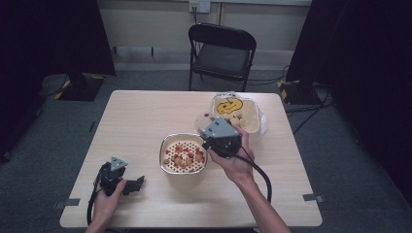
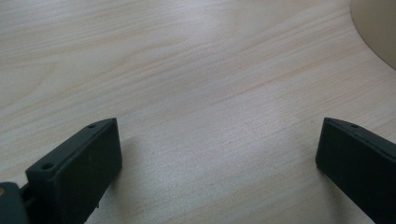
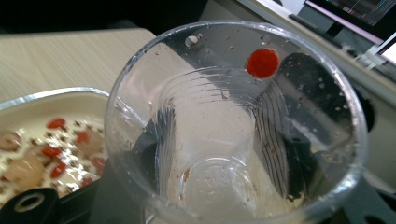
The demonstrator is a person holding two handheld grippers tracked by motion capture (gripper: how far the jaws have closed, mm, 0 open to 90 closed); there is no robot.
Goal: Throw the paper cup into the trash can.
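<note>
A metal bowl (image 1: 183, 154) of pale liquid with red berries and pale round pieces stands at the table's middle; its rim (image 3: 56, 94) lies at the left of the right gripper view. My right gripper (image 1: 210, 133) is just right of the bowl, shut on a clear plastic cup (image 1: 203, 120), which is tipped toward it. The cup (image 3: 224, 140) is nearly empty; one red berry (image 3: 262, 63) sticks to its inner wall. My left gripper (image 1: 137, 184) rests open on the table (image 2: 196, 70) at the front left, with nothing between its jaws.
A clear plastic container with a yellow face on its lid (image 1: 235, 109) sits behind the right gripper. A black folding chair (image 1: 221, 53) stands beyond the table's far edge. A curved bowl edge (image 2: 378, 28) shows at the top right of the left gripper view.
</note>
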